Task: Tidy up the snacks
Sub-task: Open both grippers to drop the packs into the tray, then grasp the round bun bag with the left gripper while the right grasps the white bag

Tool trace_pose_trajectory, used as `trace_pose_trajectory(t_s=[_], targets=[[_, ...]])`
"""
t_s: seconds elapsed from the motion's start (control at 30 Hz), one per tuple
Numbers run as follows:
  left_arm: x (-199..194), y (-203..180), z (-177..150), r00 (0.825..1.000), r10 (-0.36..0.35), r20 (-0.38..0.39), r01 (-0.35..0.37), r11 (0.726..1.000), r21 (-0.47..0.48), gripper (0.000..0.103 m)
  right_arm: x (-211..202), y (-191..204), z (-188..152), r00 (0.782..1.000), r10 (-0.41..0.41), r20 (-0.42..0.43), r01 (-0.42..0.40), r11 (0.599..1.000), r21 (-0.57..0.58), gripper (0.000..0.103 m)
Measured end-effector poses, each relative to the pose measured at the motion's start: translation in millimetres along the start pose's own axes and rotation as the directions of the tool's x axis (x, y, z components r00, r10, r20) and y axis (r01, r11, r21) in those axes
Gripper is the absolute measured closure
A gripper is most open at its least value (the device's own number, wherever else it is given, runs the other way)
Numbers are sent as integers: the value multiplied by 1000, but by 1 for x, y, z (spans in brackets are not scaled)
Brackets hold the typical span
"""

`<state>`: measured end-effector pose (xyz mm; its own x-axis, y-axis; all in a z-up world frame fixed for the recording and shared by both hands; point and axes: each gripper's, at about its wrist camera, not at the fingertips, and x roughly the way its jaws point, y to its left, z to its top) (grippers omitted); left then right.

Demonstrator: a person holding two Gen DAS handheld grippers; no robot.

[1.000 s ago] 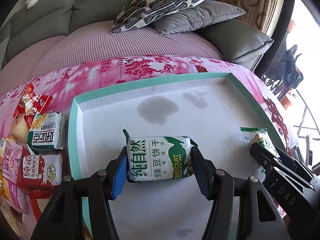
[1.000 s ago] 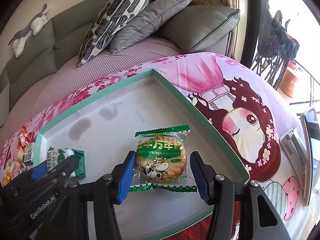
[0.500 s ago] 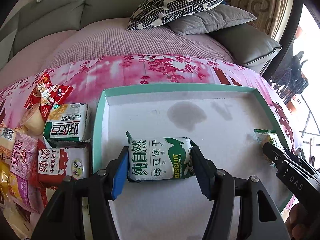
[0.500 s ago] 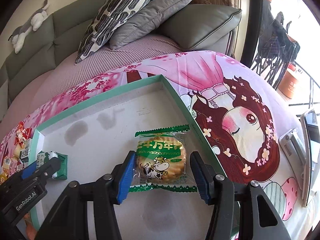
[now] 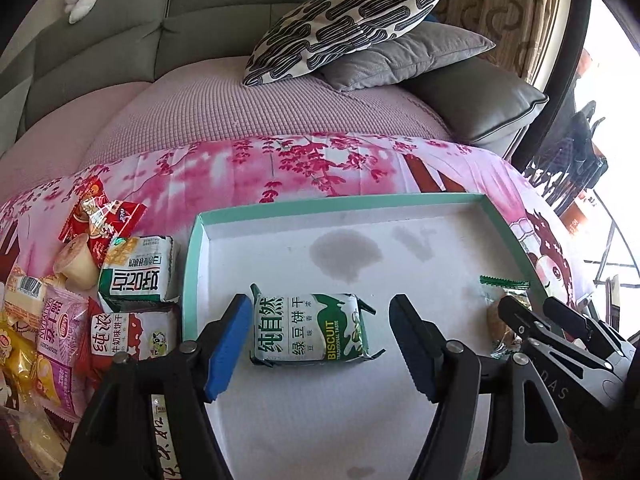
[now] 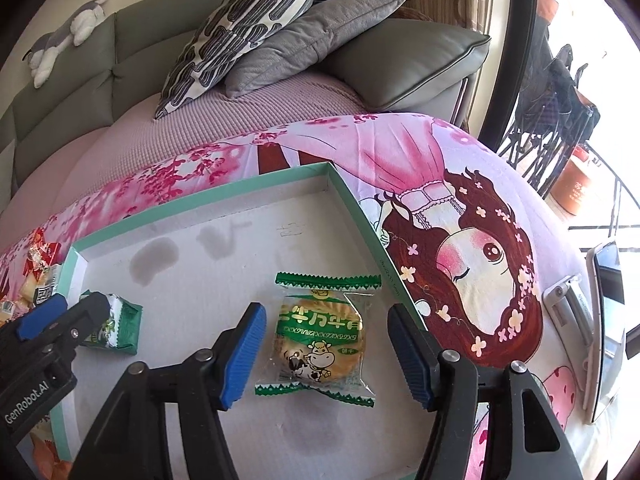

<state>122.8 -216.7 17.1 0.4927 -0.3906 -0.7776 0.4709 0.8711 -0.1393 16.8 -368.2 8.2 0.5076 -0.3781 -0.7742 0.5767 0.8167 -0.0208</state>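
Left hand-held gripper (image 5: 320, 344): jaws parted, just been opening; both blue pads stand clear of the green-and-white biscuit pack (image 5: 310, 330) that lies flat between them. Nothing held.

Right hand-held gripper (image 6: 325, 356): jaws parted, just been opening; pads clear on both sides of the round biscuit in a clear wrapper with green ends (image 6: 320, 338), which lies flat between them. Nothing held.

Tray (image 5: 192, 264): shallow, white floor, teal rim, resting on the bed. Biscuit pack lies toward the tray's left side; round biscuit lies near the tray's right rim. The two are well apart. Two dark stains (image 5: 346, 254) mark the floor toward the far rim.

Loose snacks (image 5: 80, 304): a heap on the bedcover just outside the tray's left rim. Includes a green-and-white pack (image 5: 138, 276) beside the rim, a red-and-white pack (image 5: 128, 336) just nearer, red wrappers (image 5: 100, 220) farther off, pink and yellow packets at the left edge of view.

Bedcover (image 6: 440, 184): pink, floral print with a cartoon girl, spread under the tray.

Sofa (image 5: 100, 60): grey, beyond the bed, carrying a black-and-white patterned cushion (image 5: 348, 24) on a grey cushion (image 5: 408, 56), and a plush toy (image 6: 68, 36) along the backrest.
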Motion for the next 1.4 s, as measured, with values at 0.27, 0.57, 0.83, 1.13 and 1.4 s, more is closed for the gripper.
trace_pose_trajectory(t_s=[0.27,0.57,0.83,1.13,1.4], targets=[[-29,9,8,995,81,67,-80,997,-14,4,2,0,-1,999,43,-18,-43,999,4,9],[-50,42,-6,986,157,46,-153,985,-82,0,-4,14,-5,994,105,-22,-105,994,-10,0],[-84,76,-23,974,196,112,-174,969,-176,0,-18,51,-11,978,210,-18,-210,973,-96,0],[-100,117,-47,962,256,89,-226,938,-263,0,-29,104,-25,953,297,-57,-302,938,-169,0],[-116,169,-67,959,280,46,-243,894,-376,0,-39,151,-40,935,345,-87,-356,898,-257,0]])
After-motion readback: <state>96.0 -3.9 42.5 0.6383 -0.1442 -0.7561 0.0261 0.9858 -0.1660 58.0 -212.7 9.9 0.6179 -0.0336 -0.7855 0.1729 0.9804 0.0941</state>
